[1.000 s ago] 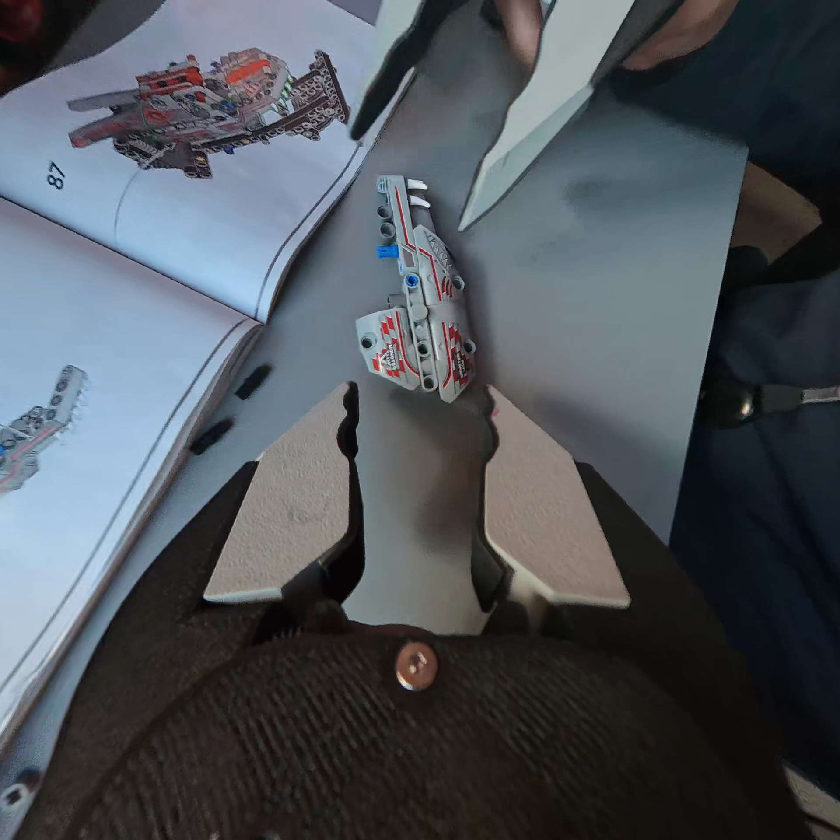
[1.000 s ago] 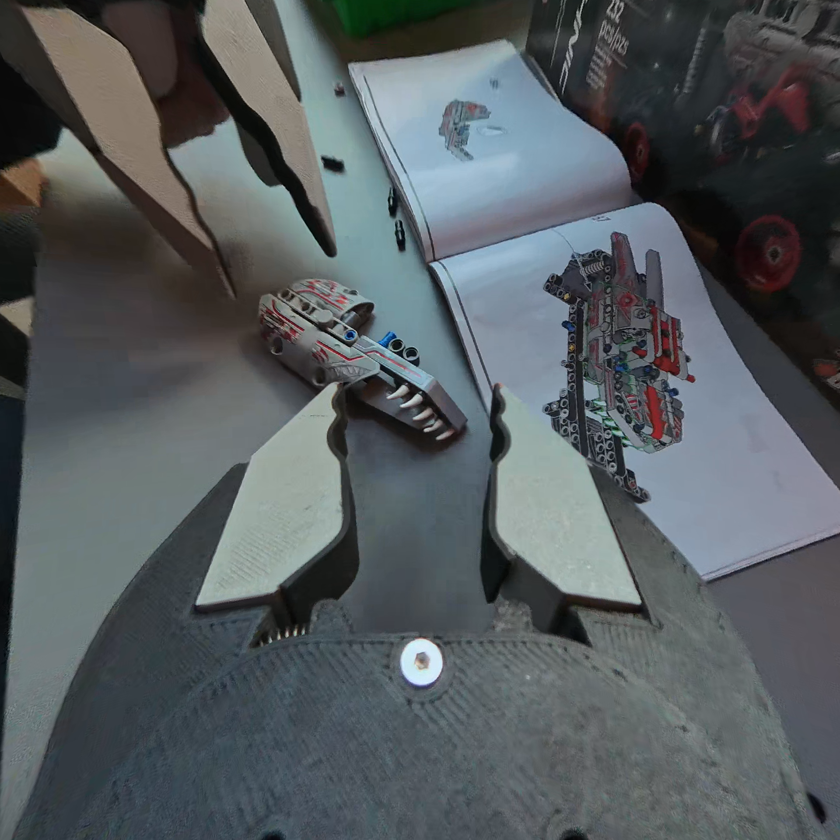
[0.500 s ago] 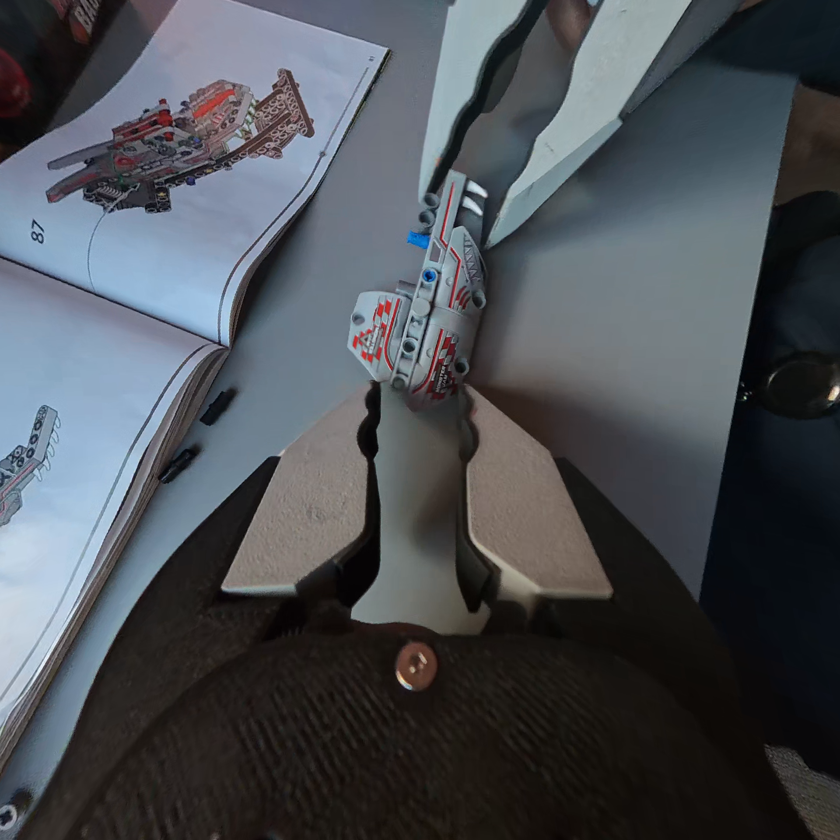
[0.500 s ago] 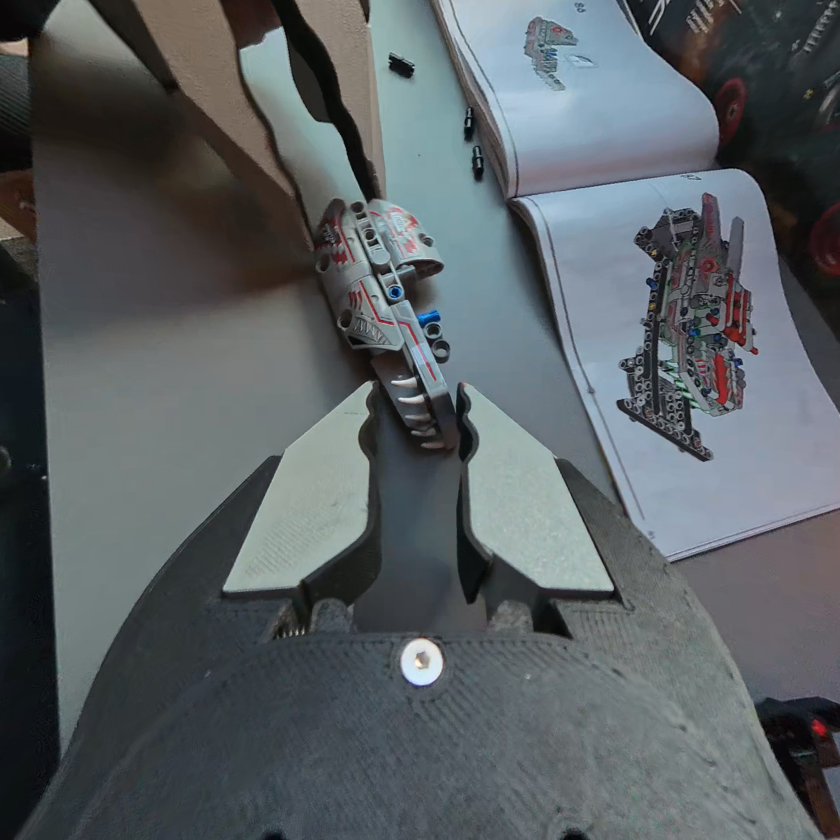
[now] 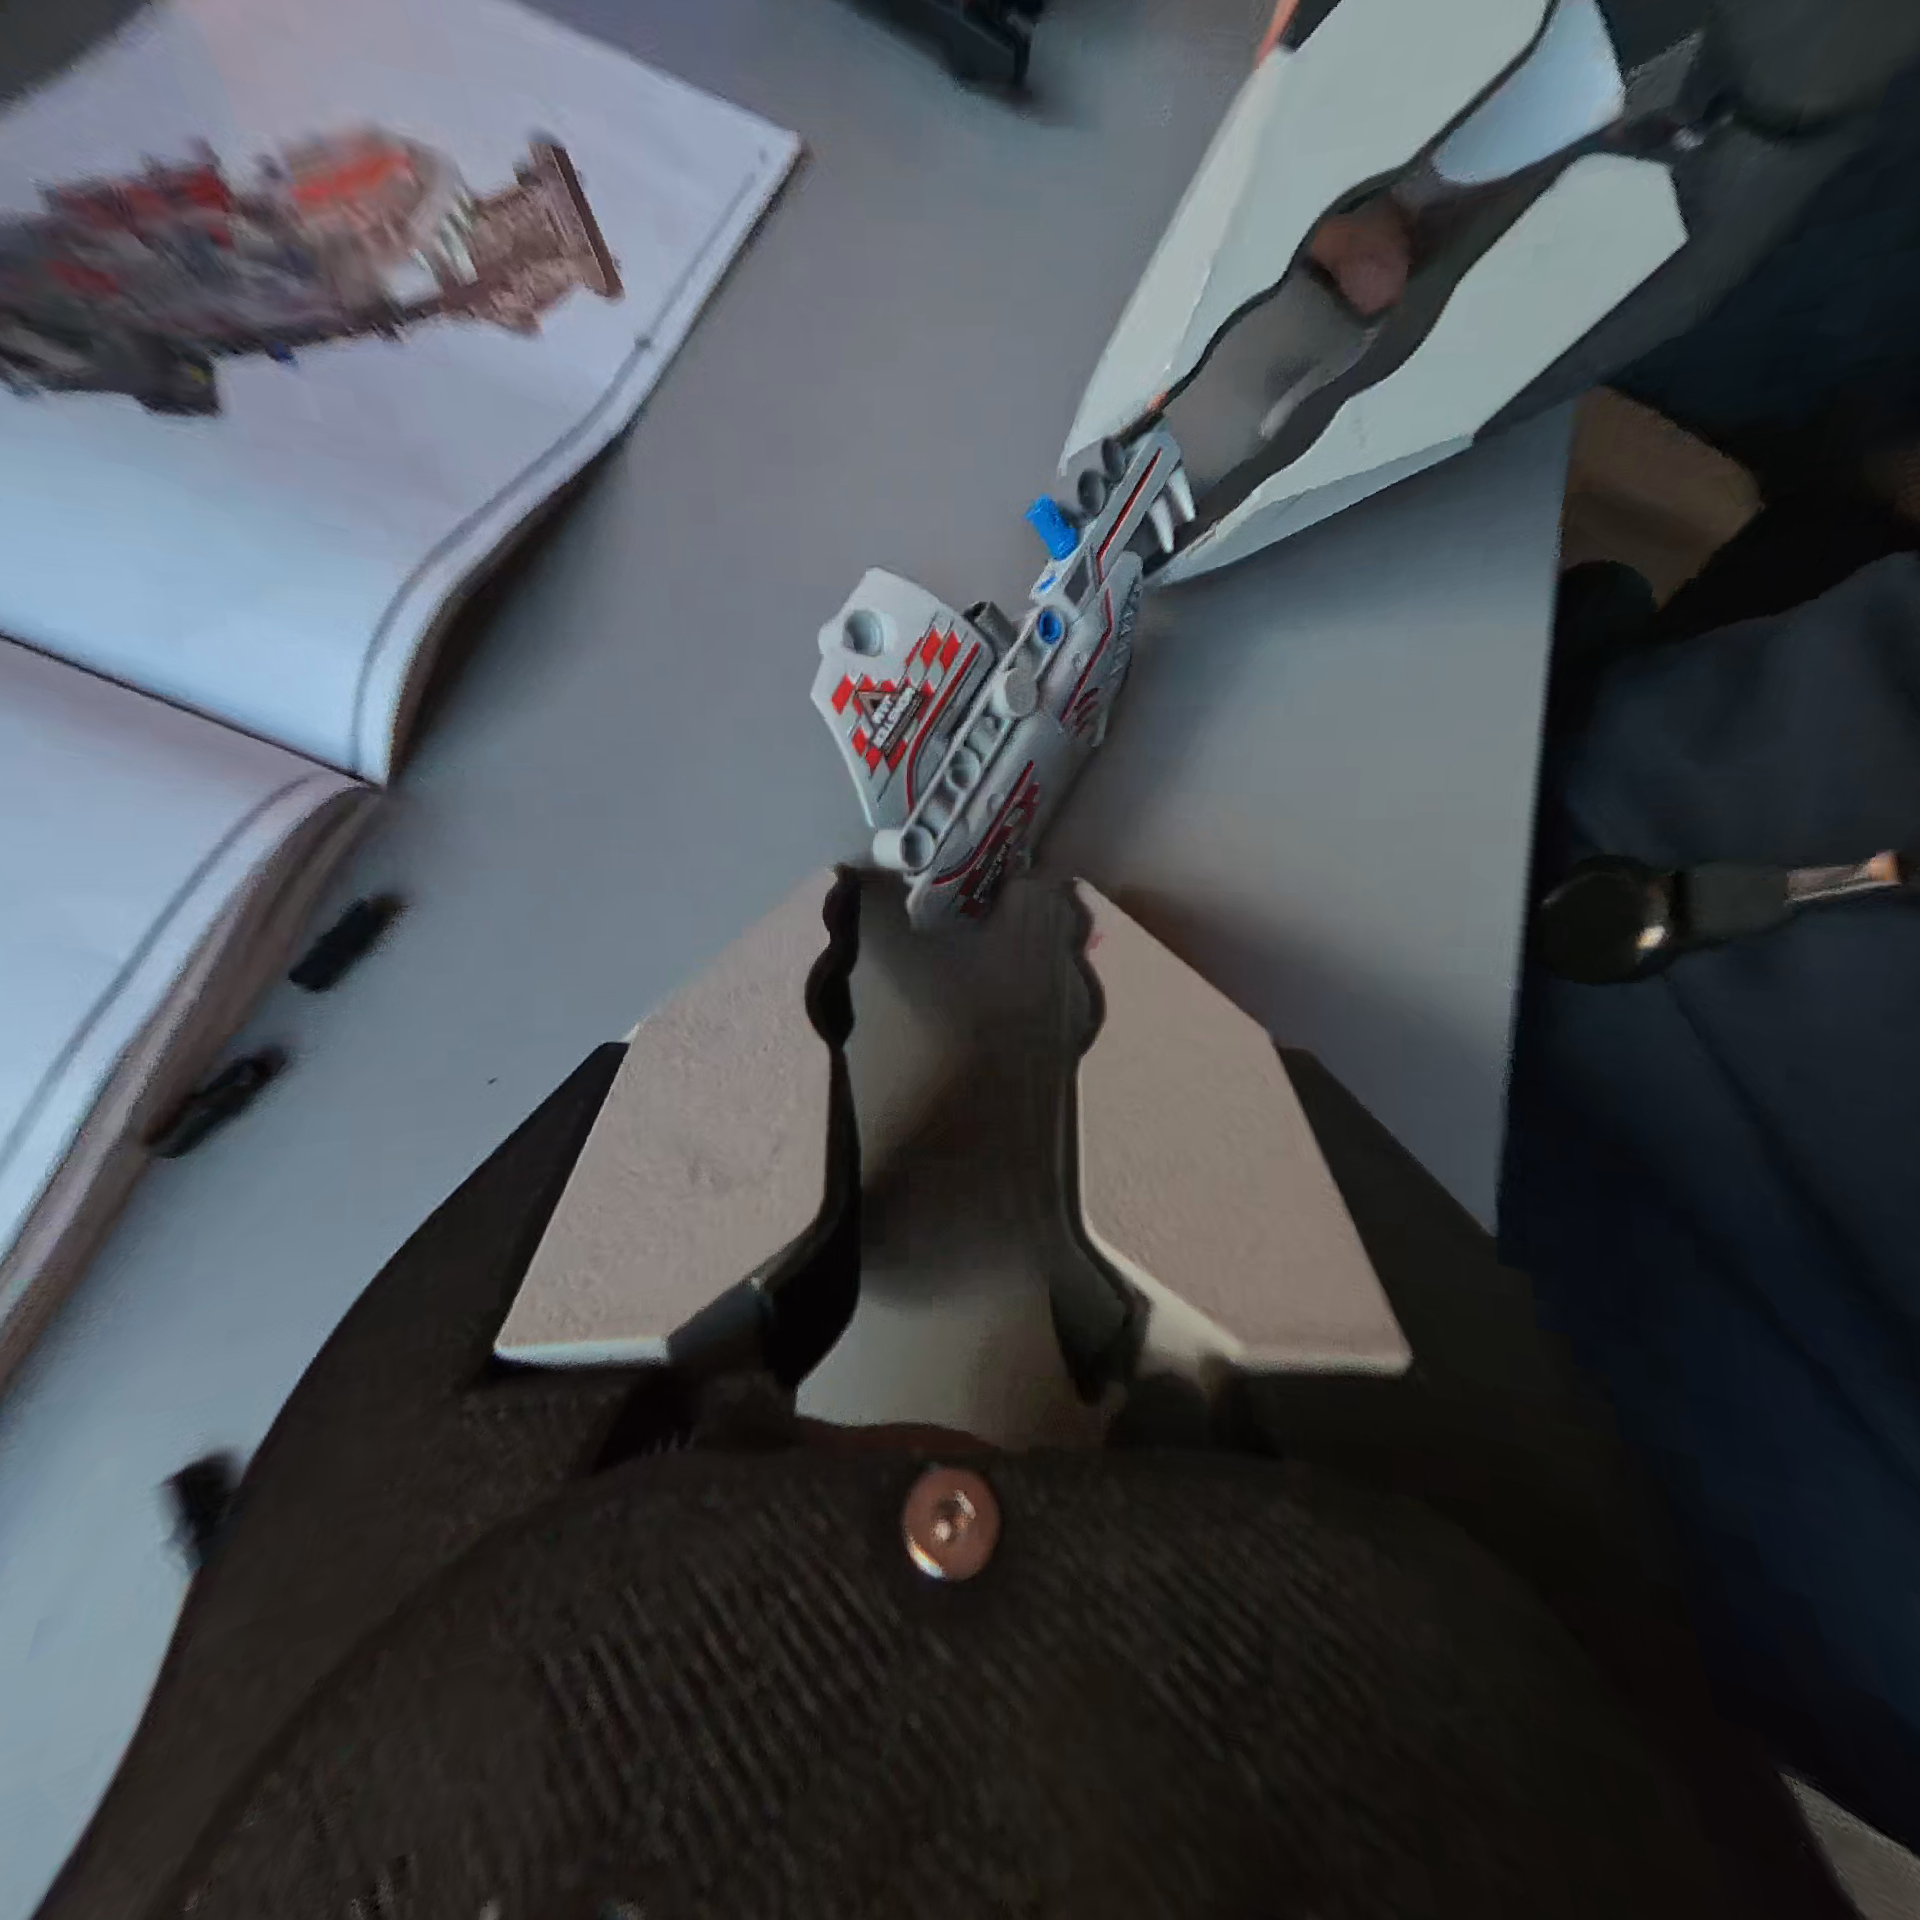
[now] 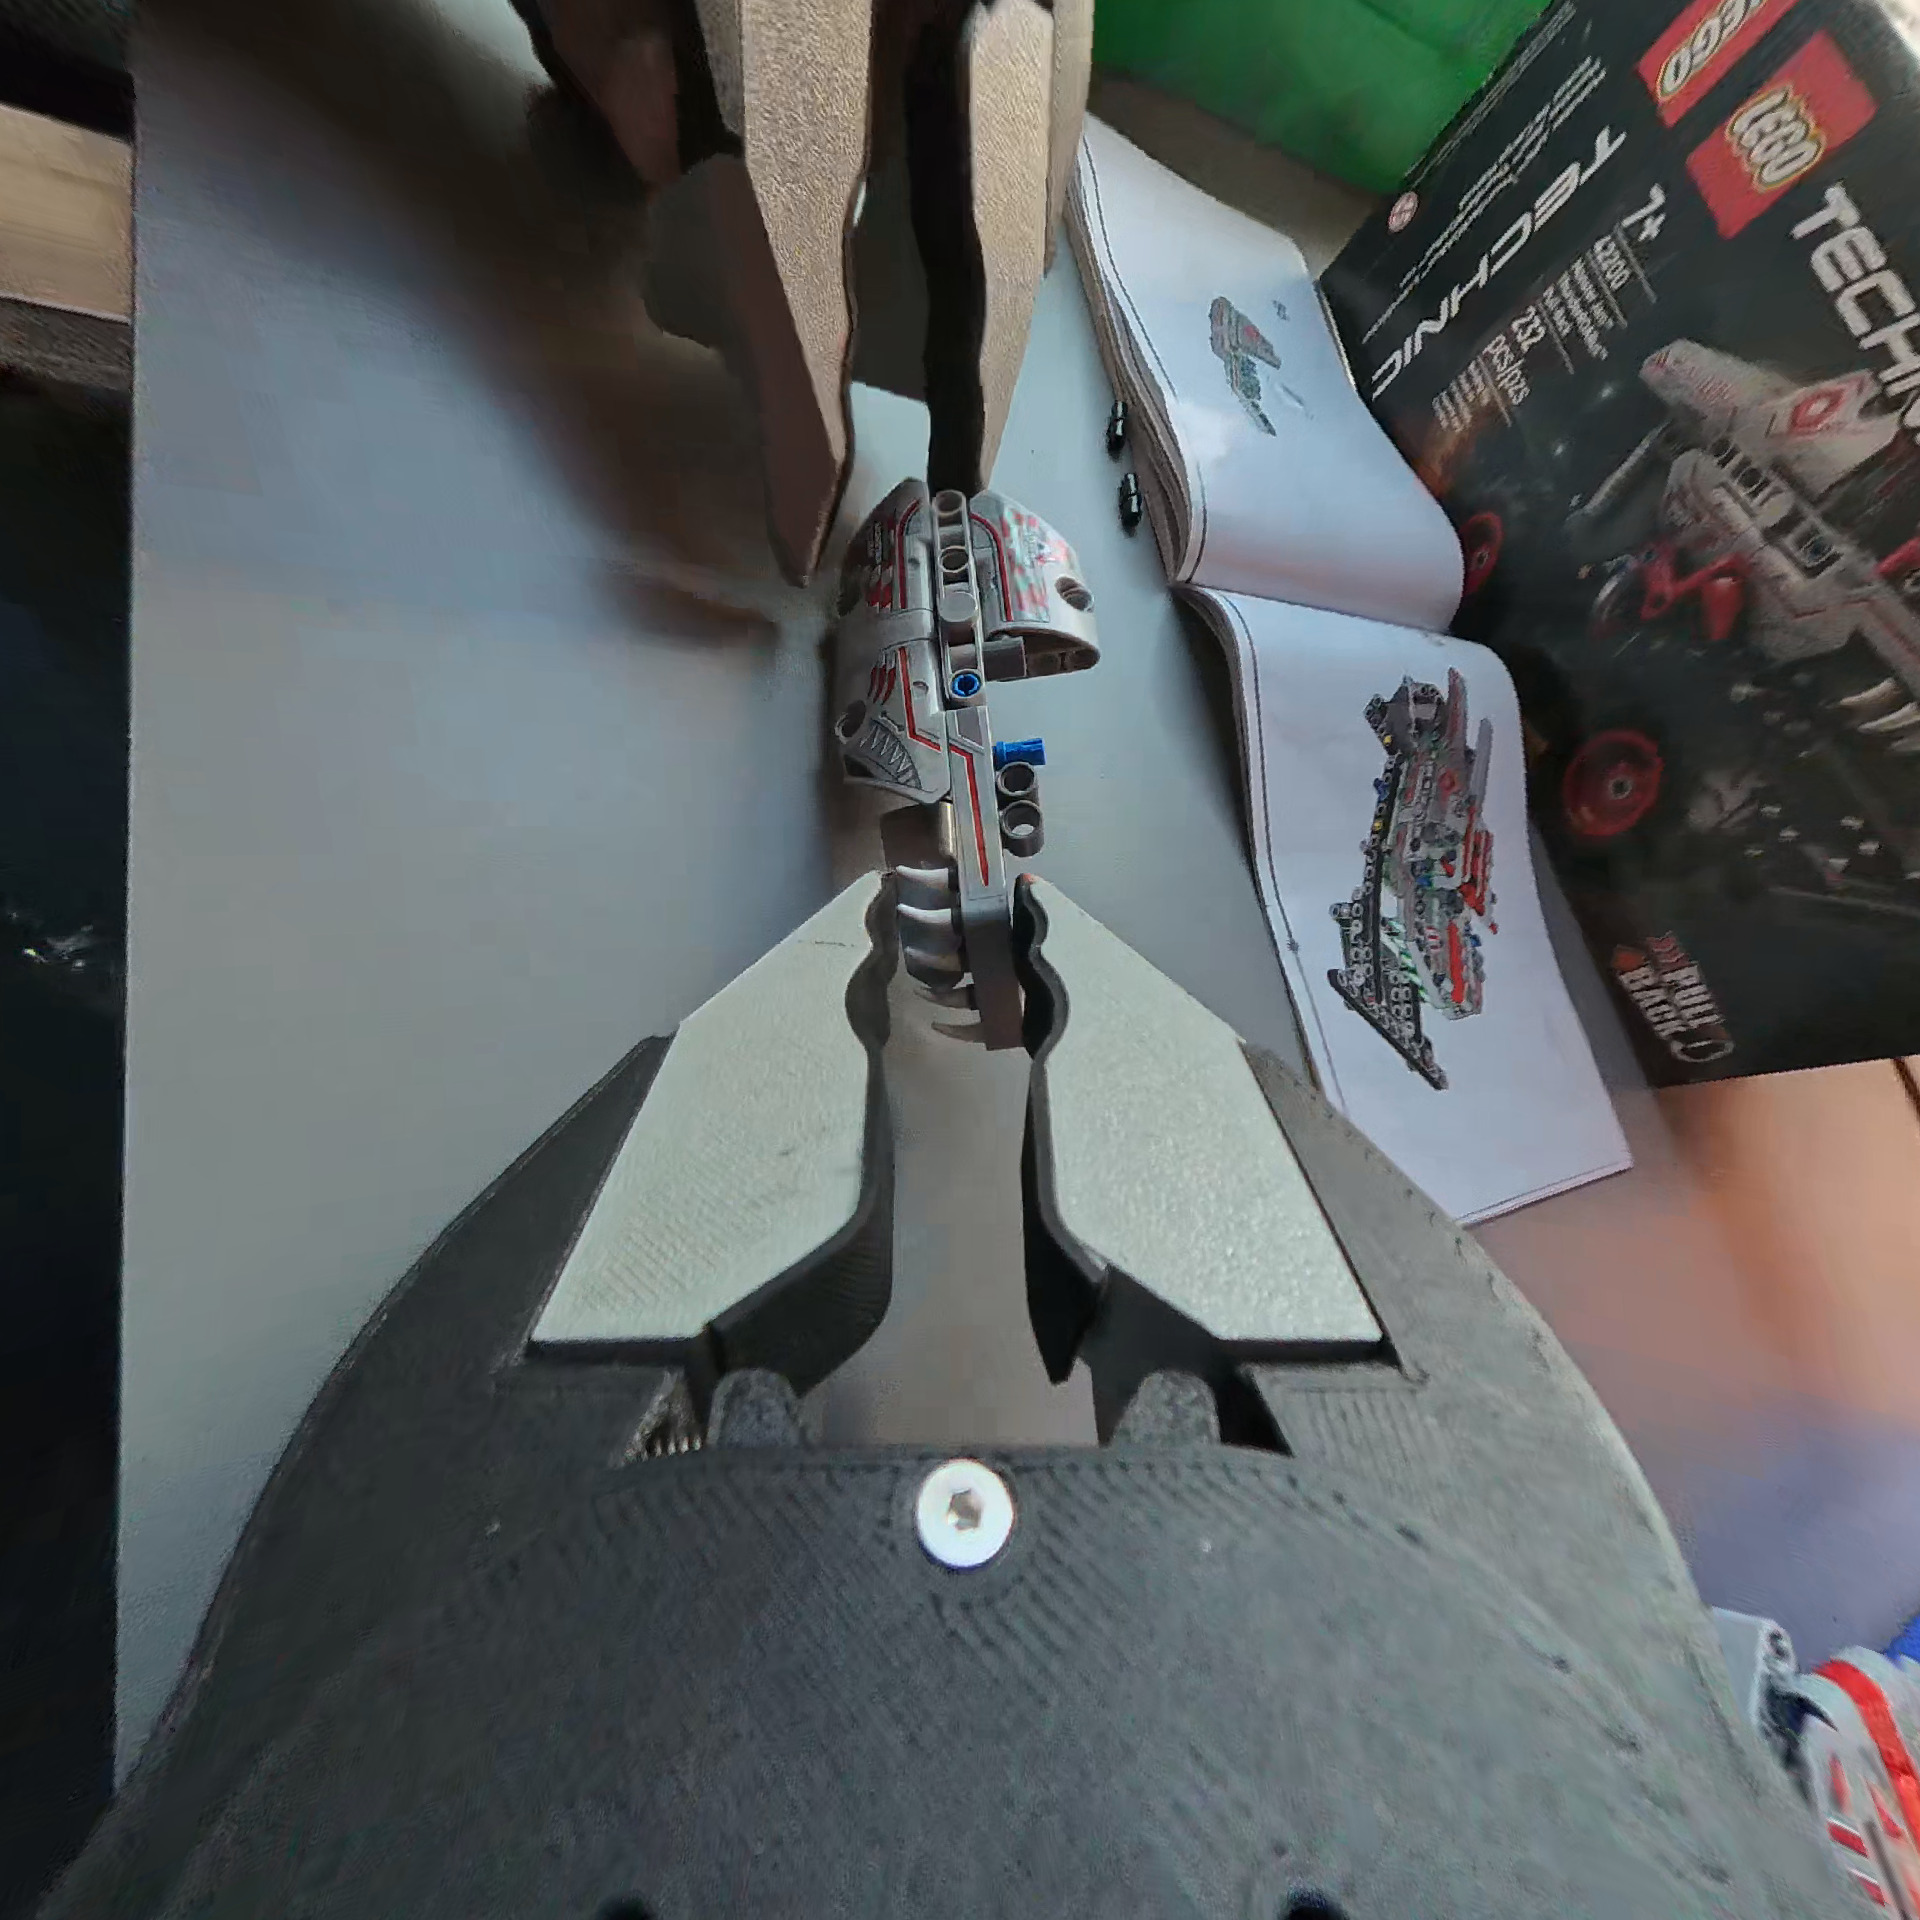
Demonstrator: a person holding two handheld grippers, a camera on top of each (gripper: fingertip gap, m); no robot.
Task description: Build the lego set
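The grey, red-striped Lego sub-assembly with white teeth (image 6: 951, 727) spans the two grippers, its long axis running from one to the other; the right gripper (image 6: 956, 961) is clenched on the toothed end, the left gripper (image 5: 961, 909) pinches the rounded panel end — neither nearer. Grey tabletop (image 6: 468, 727) lies open leftward; the open instruction booklet (image 6: 1392, 883) crowds the right.

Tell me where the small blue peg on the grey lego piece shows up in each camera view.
Left wrist view: the blue peg is upper right of centre, on the lego piece near the far claw.
Right wrist view: the blue peg is just above centre, sticking out to the right of the piece.
Shared landmark: the open instruction booklet.
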